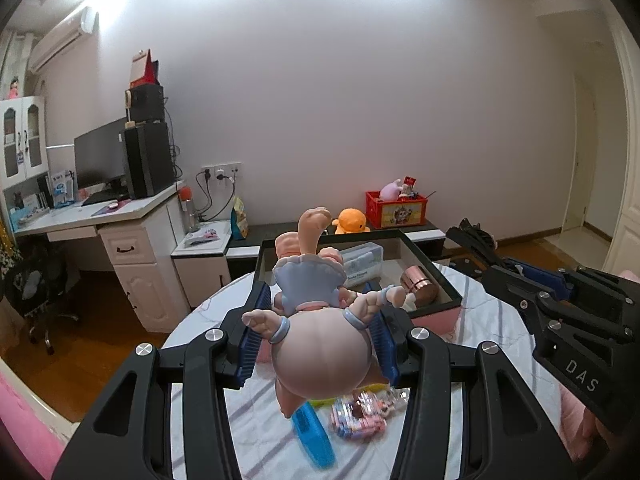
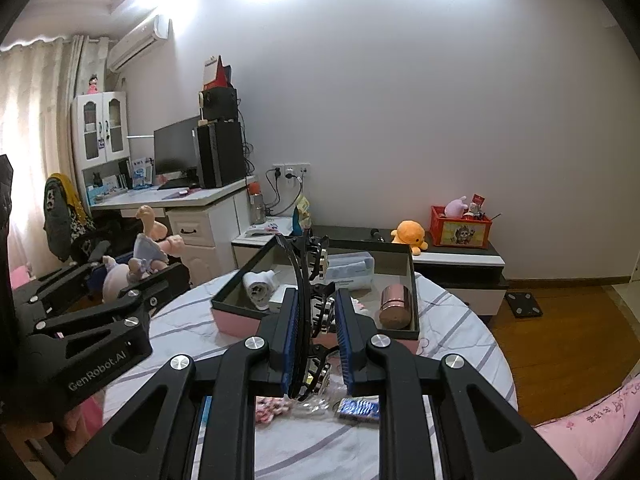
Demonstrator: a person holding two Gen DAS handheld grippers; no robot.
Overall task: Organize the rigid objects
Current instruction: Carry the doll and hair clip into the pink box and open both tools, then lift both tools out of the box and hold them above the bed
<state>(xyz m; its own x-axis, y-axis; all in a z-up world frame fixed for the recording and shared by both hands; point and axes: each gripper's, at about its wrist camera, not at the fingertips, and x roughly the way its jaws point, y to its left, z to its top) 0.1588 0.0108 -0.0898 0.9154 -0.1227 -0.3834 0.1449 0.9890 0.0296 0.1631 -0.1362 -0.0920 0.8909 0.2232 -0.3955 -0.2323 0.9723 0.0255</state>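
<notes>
The left gripper (image 1: pixel 320 344) is clamped on a pink doll figurine (image 1: pixel 320 344), whose face is hidden. The right gripper (image 2: pixel 318 336) pinches a black spiked headband (image 2: pixel 302 300), its lower end hard to make out. Both hang above the striped table (image 2: pixel 460 344) before an open box (image 2: pixel 414 280) holding a copper tin (image 2: pixel 396 306), a white roll (image 2: pixel 260 286) and a clear case (image 2: pixel 350 266).

"DAS" on right gripper (image 1: pixel 536 280), "GenRobot.AI" on left gripper (image 2: pixel 116 276)

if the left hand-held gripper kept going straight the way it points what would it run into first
Probably the open box on the table: the left hand-held gripper, shut on the doll figure, points at it. Depth is unclear; it might pass above the rim.
</notes>
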